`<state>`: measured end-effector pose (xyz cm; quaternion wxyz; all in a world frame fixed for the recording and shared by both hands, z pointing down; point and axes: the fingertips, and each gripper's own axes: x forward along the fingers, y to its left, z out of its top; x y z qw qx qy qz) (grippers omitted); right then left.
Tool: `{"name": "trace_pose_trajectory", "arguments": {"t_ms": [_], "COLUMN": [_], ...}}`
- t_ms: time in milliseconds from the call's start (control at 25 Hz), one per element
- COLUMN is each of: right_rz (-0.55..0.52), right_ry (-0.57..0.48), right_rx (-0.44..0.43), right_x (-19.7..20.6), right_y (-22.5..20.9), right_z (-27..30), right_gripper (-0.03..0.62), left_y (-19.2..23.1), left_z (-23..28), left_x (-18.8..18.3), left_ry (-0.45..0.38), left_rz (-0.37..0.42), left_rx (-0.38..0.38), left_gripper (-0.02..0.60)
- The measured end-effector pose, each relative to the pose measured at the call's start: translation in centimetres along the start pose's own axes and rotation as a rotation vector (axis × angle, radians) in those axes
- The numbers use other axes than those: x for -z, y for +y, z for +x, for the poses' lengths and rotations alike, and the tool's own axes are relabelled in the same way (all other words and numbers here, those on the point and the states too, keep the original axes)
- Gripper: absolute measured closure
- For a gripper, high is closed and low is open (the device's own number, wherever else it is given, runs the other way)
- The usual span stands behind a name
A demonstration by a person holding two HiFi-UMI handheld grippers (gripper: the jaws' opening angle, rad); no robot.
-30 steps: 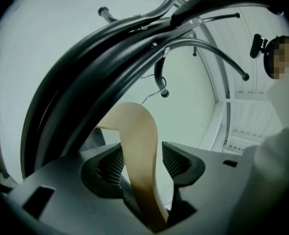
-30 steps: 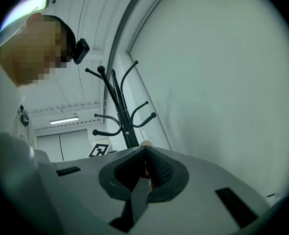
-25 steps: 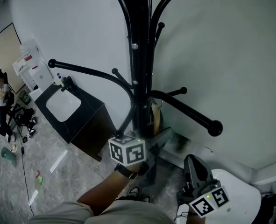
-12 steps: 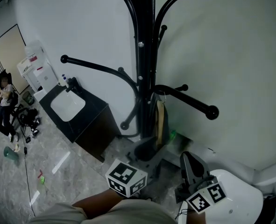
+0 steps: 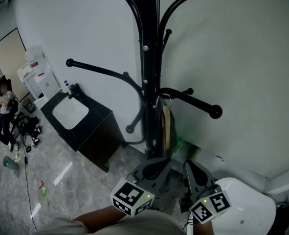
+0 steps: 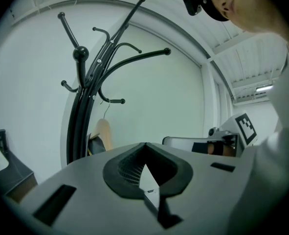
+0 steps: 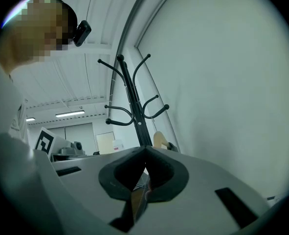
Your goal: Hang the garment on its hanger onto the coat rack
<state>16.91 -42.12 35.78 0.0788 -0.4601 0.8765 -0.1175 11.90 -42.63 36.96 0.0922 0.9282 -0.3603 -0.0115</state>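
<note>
The black coat rack (image 5: 150,82) stands against the white wall. A wooden hanger (image 5: 167,124) with a dark garment hangs from a low arm close to the pole; it also shows in the left gripper view (image 6: 103,132) and the right gripper view (image 7: 160,140). My left gripper (image 5: 131,198) is low, in front of the rack's base and apart from the hanger, its jaws (image 6: 145,146) shut on nothing. My right gripper (image 5: 192,171) is beside it at the lower right, also away from the rack, jaws (image 7: 145,150) shut with nothing between them.
A black cabinet with a white sink (image 5: 72,112) stands left of the rack, with a water dispenser (image 5: 34,75) behind it. A person (image 5: 2,106) sits at the far left. A white rounded object (image 5: 249,209) lies at the bottom right.
My left gripper has drawn back from the rack's pole toward me, dropping low in the head view. The hanger stays on the rack. The right gripper has barely moved.
</note>
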Motion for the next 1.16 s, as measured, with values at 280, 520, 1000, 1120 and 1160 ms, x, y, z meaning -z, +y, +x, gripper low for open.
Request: {"name": "trace_pose_trajectory", "arguments": {"t_ms": [280,520,1000,1120,1160], "right_rz": [-0.038,-0.039,-0.029,-0.027,-0.027], "right_ry": [0.009,0.009,0.007,0.009,0.011], "right_rx": [0.014,0.012,0.010,0.011,0.012], "right_x": [-0.06,-0.05,0.15,0.30,0.36], "right_y": [0.23,0.44,0.63,0.44,0.38], "right_z": [-0.40,-0.44,0.02,0.29,0.38], "right_gripper": [0.579,0.579,0.579,0.579,0.580], "left_y": [-0.42,-0.49,-0.07,0.15,0.23], "left_z": [-0.28,-0.31,-0.43,-0.28,-0.24], "left_x": [0.02,0.14,0.56,0.71,0.77], "left_ry": [-0.008,-0.008,0.001,0.004,0.005], "left_rz": [-0.007,-0.016,-0.026,-0.027,-0.027], "left_rx": [0.001,0.004,0.007,0.009,0.010], "left_gripper": [0.577,0.577,0.577,0.577,0.577]}}
